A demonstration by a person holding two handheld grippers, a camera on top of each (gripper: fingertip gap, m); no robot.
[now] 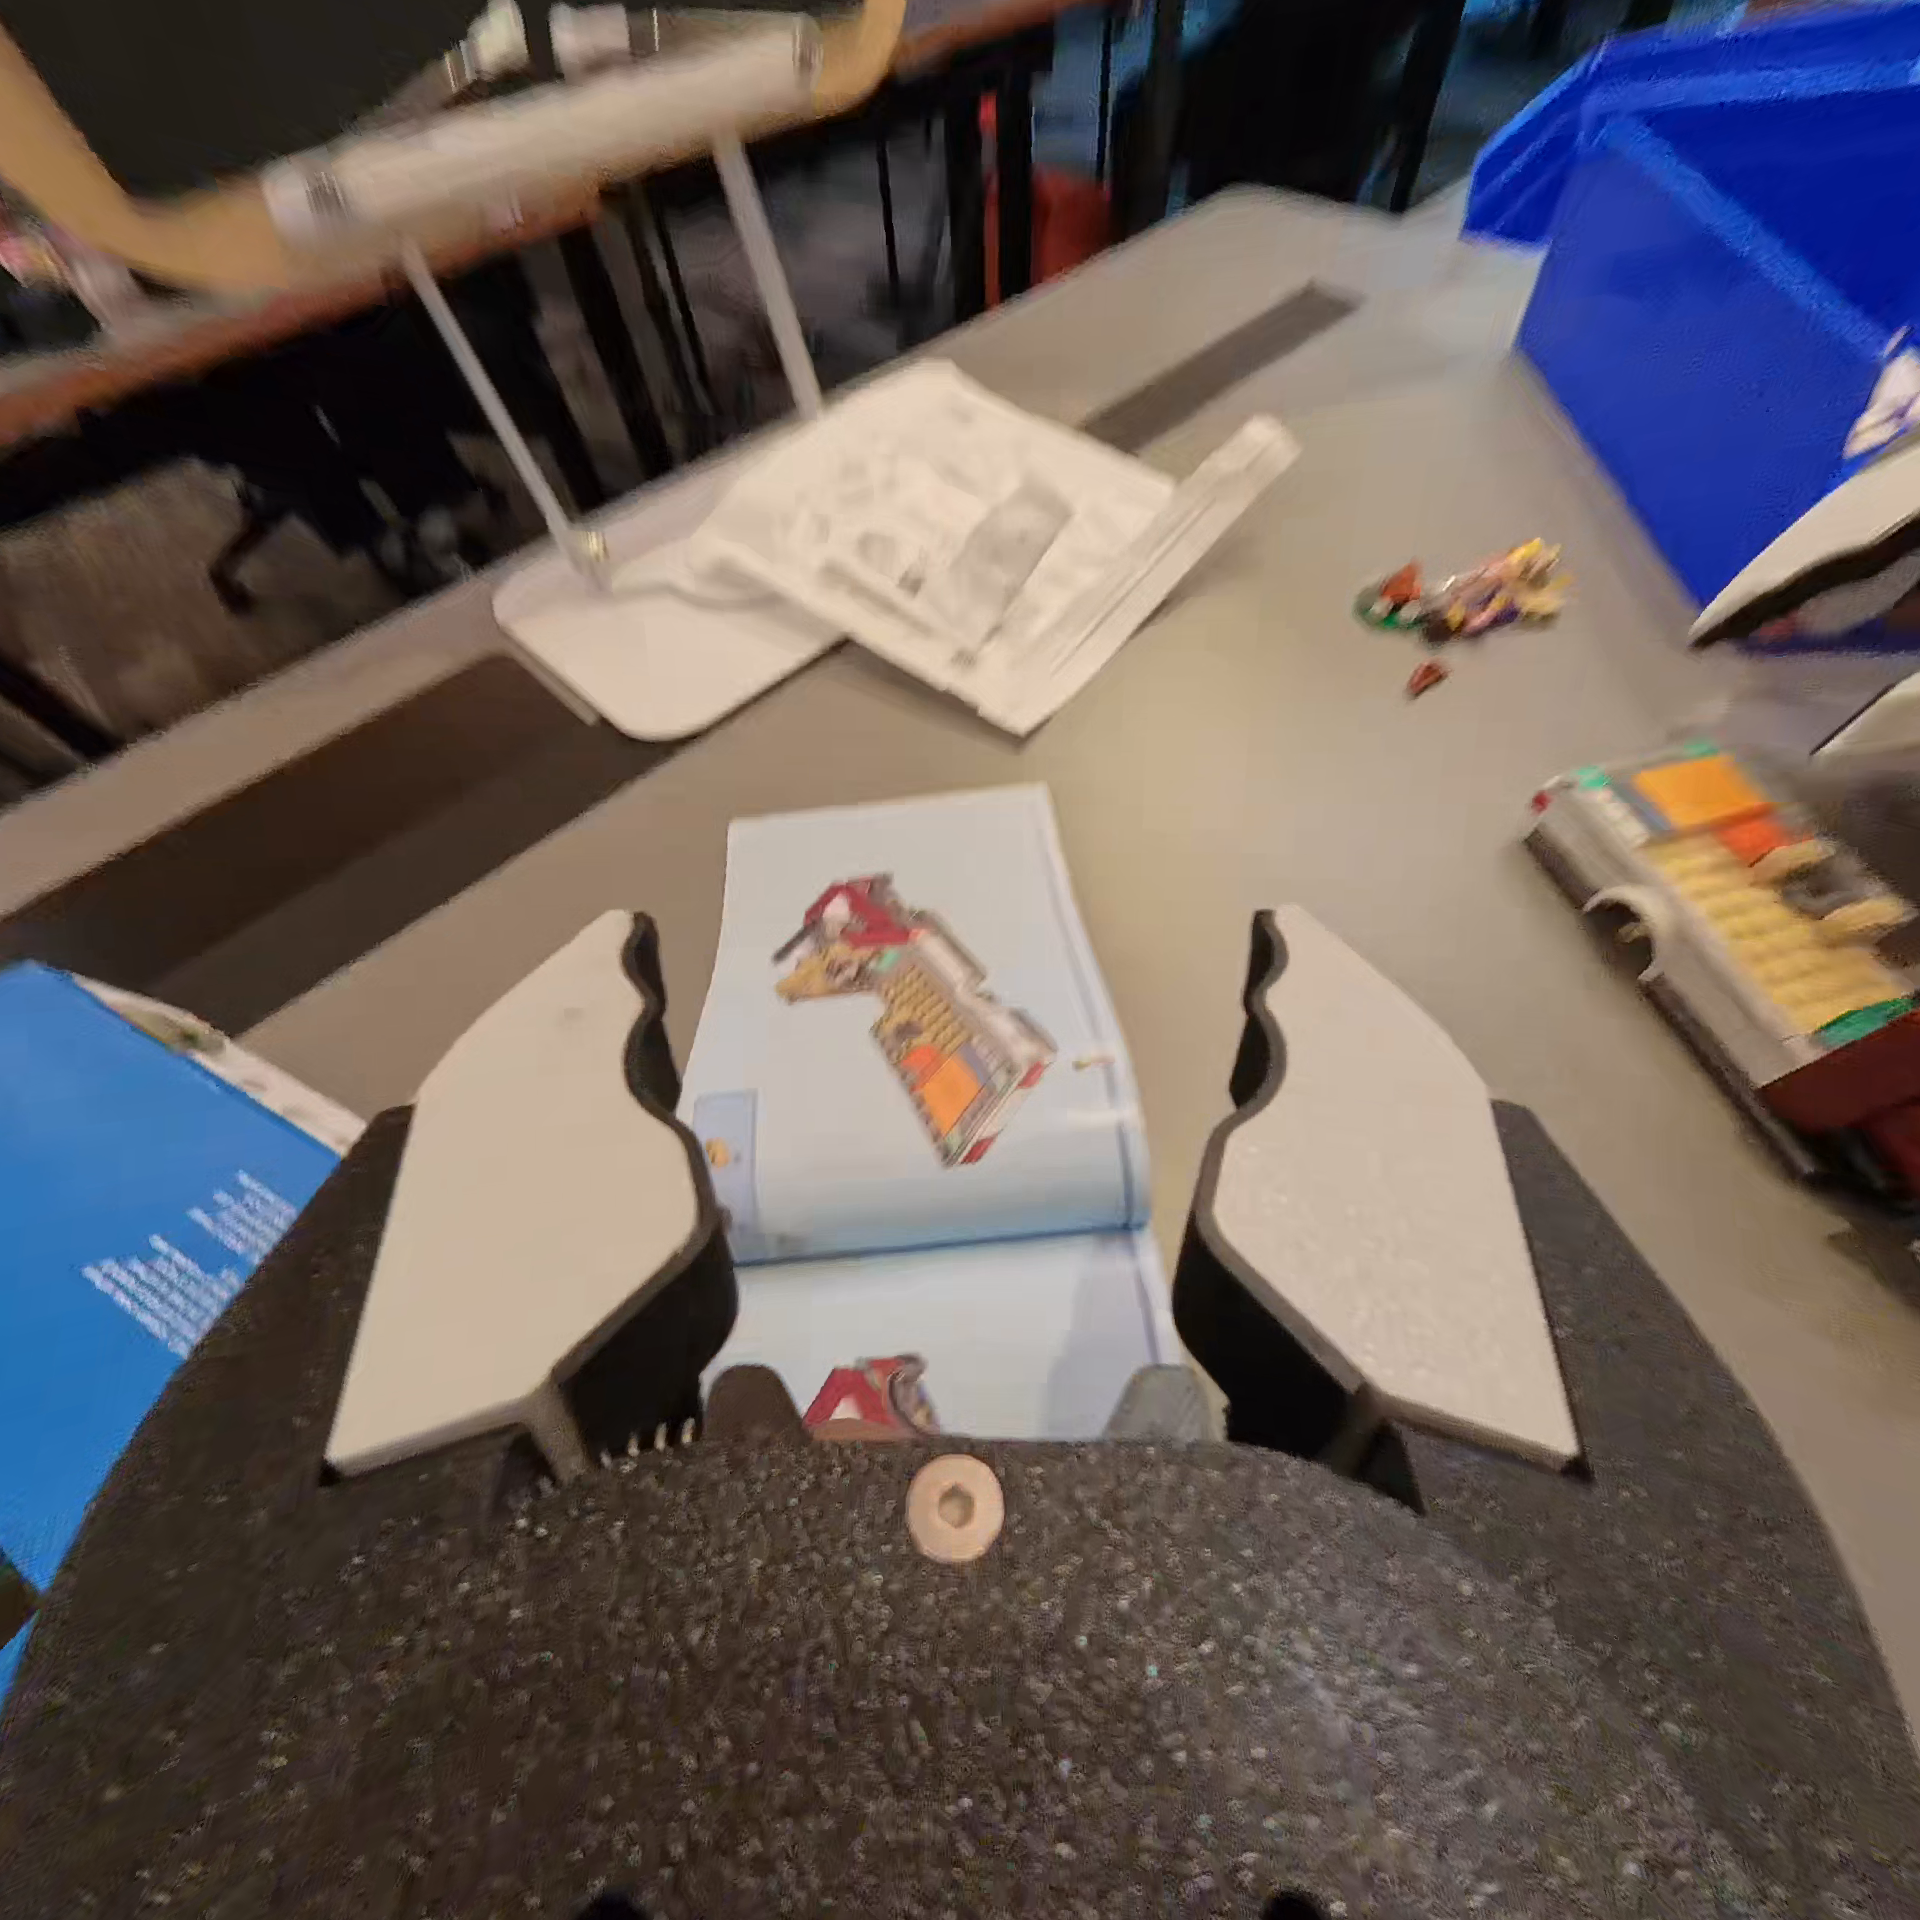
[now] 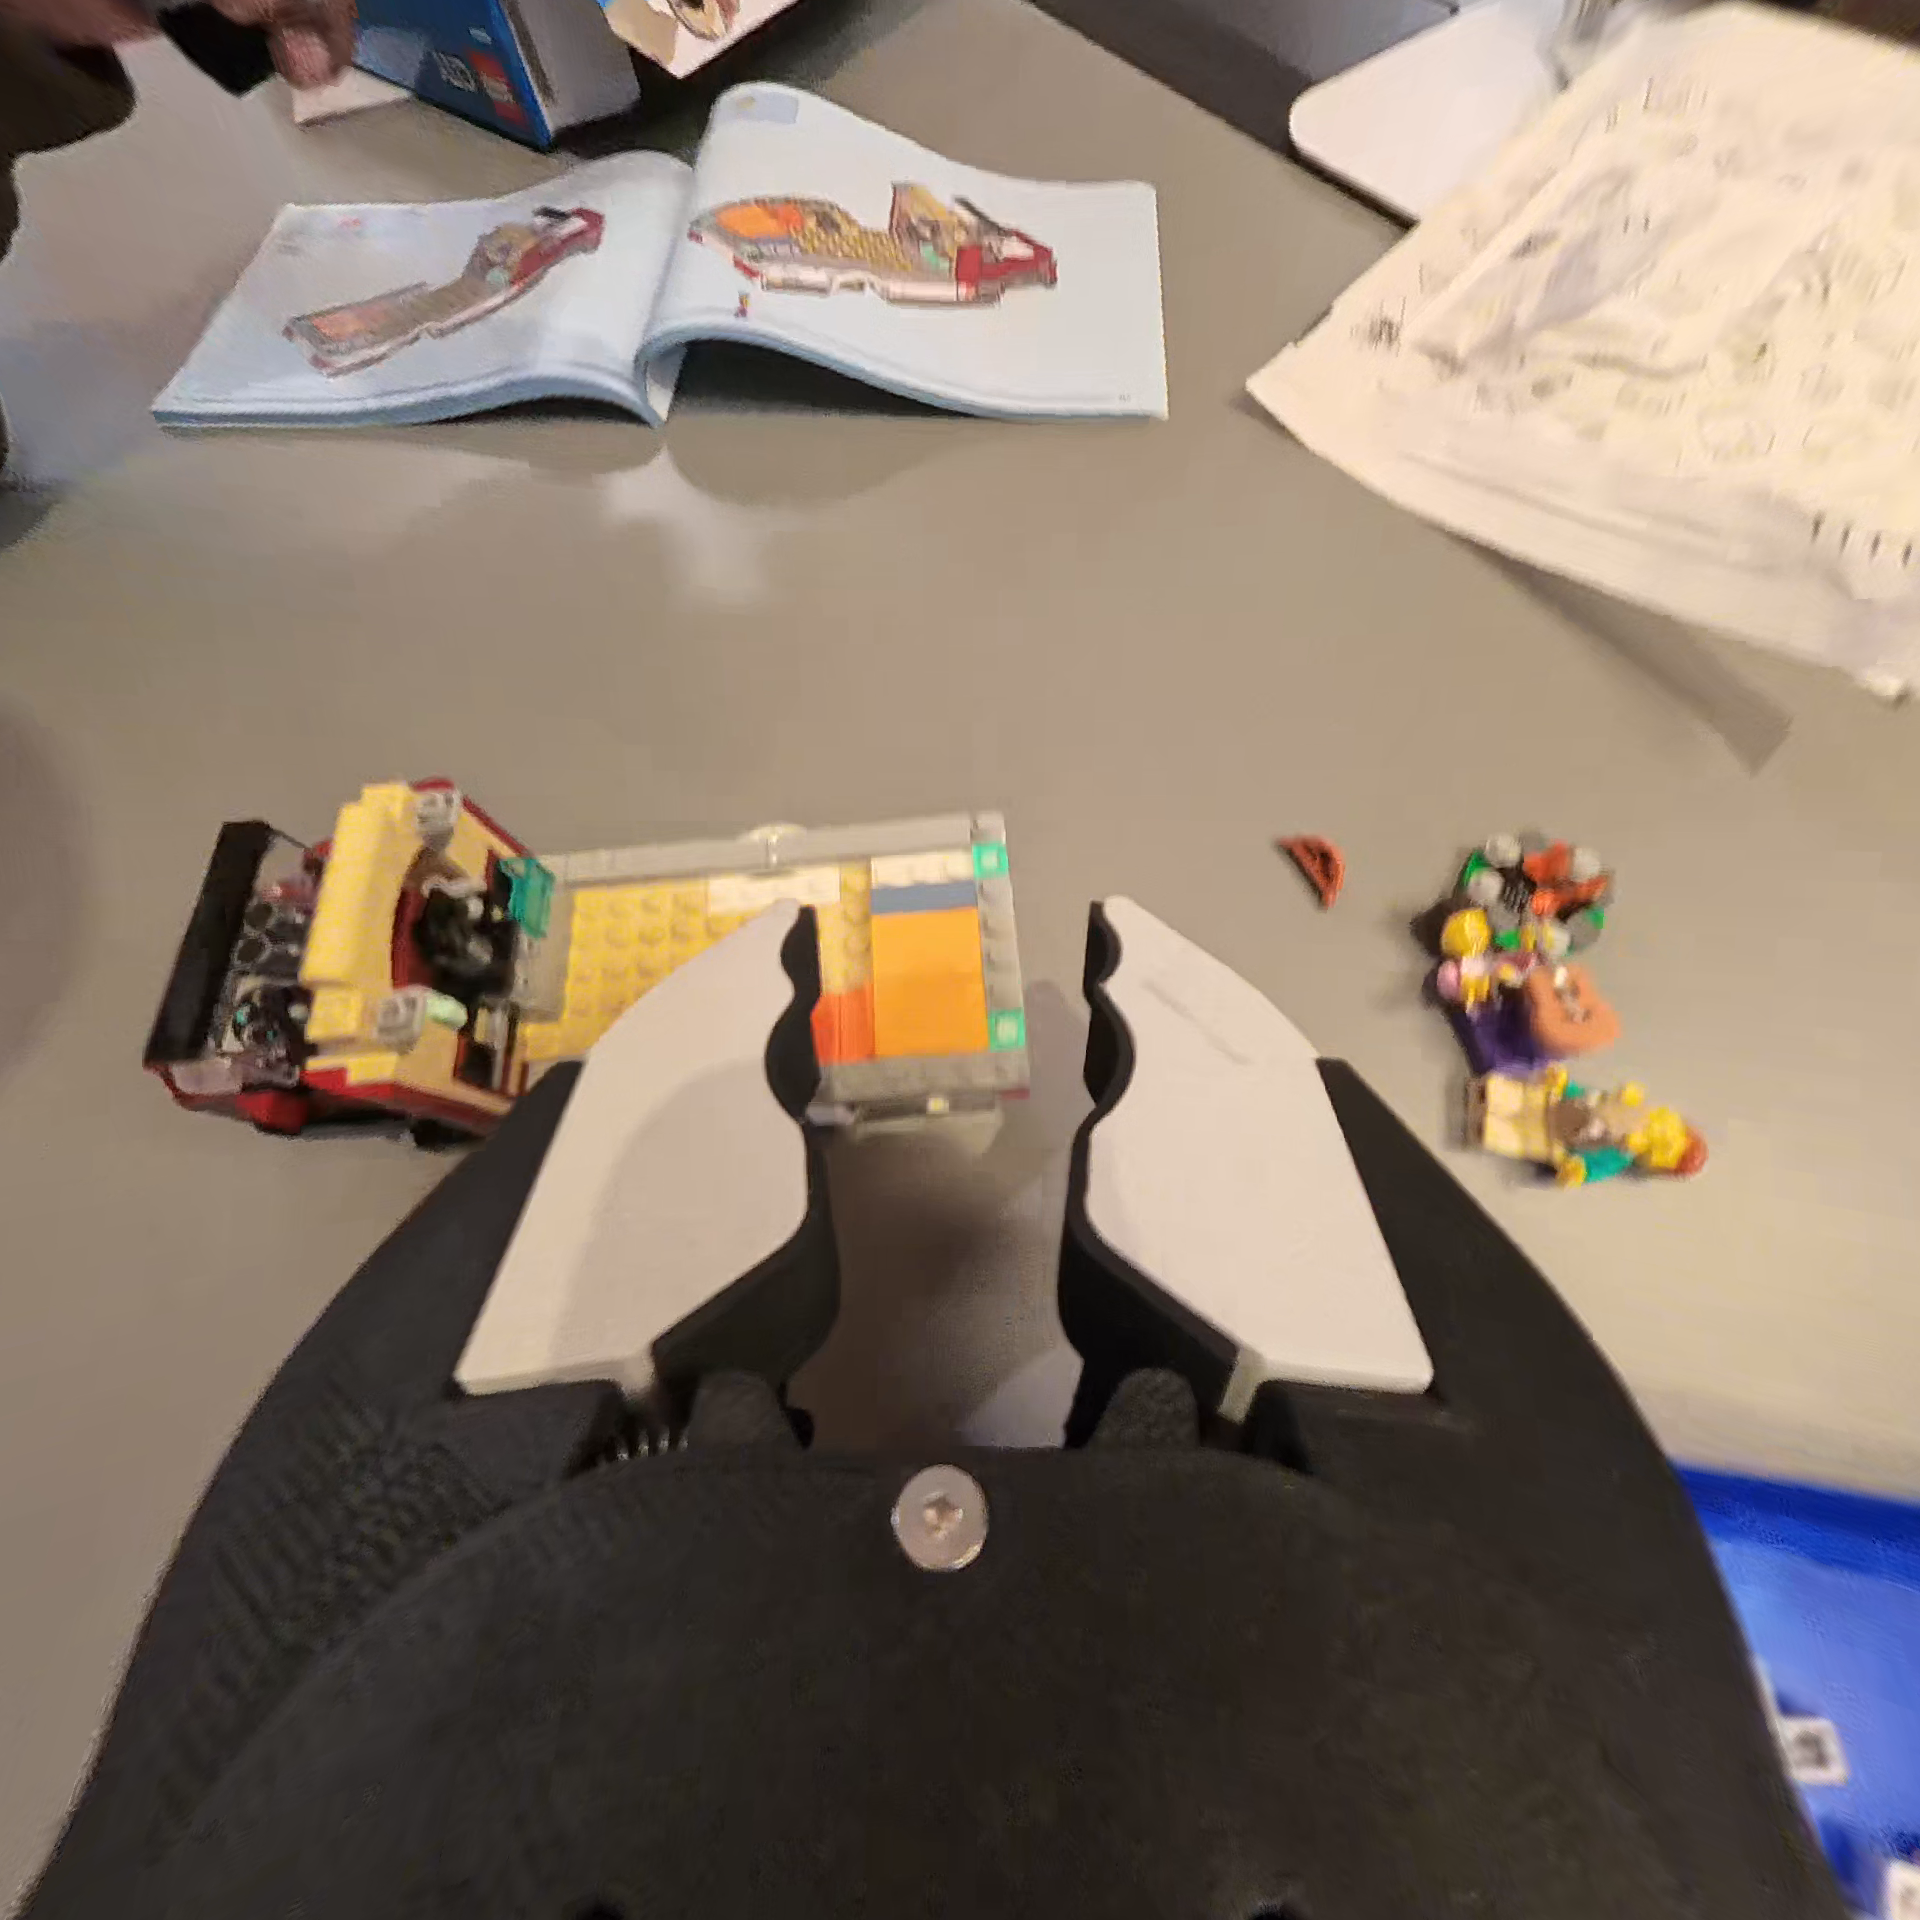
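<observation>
The left gripper [image 1: 951, 1023] hangs with its jaws spread wide and nothing between them, above the open pale-blue instruction booklet [image 1: 914, 1049] that lies flat on the grey table [image 1: 1299, 831]; the booklet's printed page shows straight through the gap, and neither pad touches it. Left of this gripper stands a blue cardboard box [image 1: 135, 1205]; well ahead are a white lamp base [image 1: 644, 655] and loose white printed sheets [image 1: 935, 540]. The right gripper [image 2: 945, 997] is also released, its jaws partly apart, poised over the near end of a half-built toy-brick vehicle with a yellow studded floor, orange panel and grey rim [image 2: 904, 987]. The orange end of the model shows between the pads, but a clear gap remains on the right side, so nothing is gripped. To the right of this gripper lie a small reddish-brown curved brick [image 2: 1314, 868] and a heap of small colourful brick figures and parts [image 2: 1527, 987]. Risks, as I judge them: both views are blurred, which suggests quick motion, and a fast descent could knock the model sideways or pop bricks loose. A jaw closing off-centre on the rim could tip the model. The left gripper could crease the booklet if it dropped lower.
</observation>
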